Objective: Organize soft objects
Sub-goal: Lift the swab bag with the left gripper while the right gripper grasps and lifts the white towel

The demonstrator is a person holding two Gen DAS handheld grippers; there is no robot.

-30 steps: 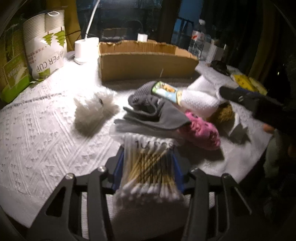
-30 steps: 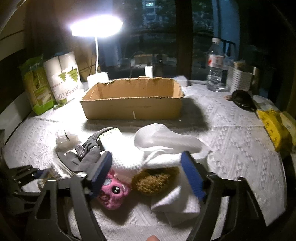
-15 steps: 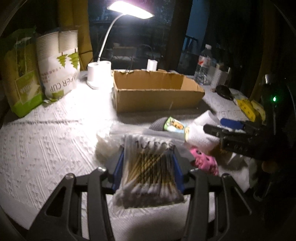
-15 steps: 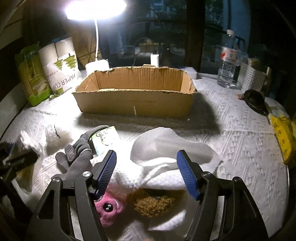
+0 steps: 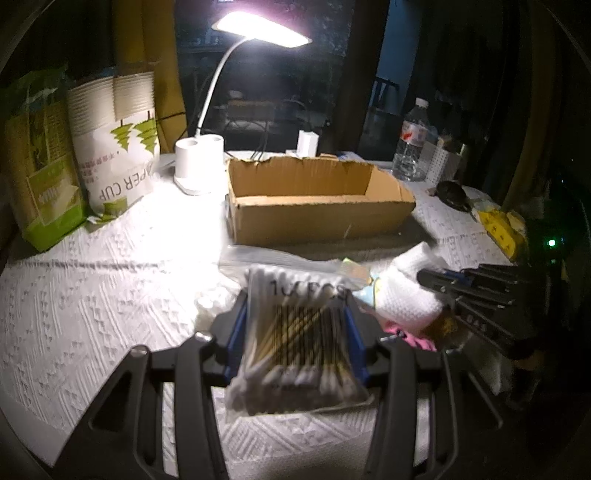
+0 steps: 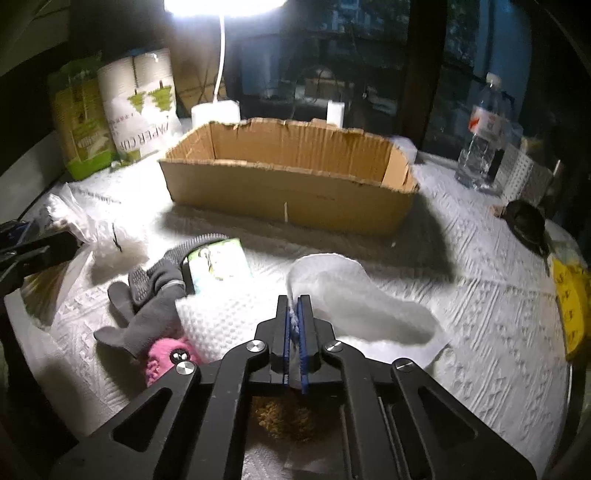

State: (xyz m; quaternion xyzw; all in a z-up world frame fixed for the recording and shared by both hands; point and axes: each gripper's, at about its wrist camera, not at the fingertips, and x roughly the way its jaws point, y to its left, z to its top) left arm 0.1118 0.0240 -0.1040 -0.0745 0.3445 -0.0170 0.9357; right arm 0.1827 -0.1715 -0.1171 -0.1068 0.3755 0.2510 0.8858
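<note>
Under a glaring desk lamp (image 5: 262, 27), the left gripper (image 5: 295, 332) is clamping a clear bag of cotton swabs (image 5: 299, 339) between its blue pads at the lower centre of its frame, the jaws partly apart and pressing the bag's sides. In the right wrist view, the right gripper (image 6: 294, 332), whose jaws have just been closing, is pinching the edge of a white waffle-weave cloth (image 6: 229, 314) at lower centre, its pads nearly meeting. A grey glove (image 6: 147, 295) and a pink plush toy (image 6: 166, 356) are lying at left of the cloth. An open cardboard box (image 6: 288, 192) is sitting behind, at mid-frame, on the white table covering (image 6: 480, 295).
</note>
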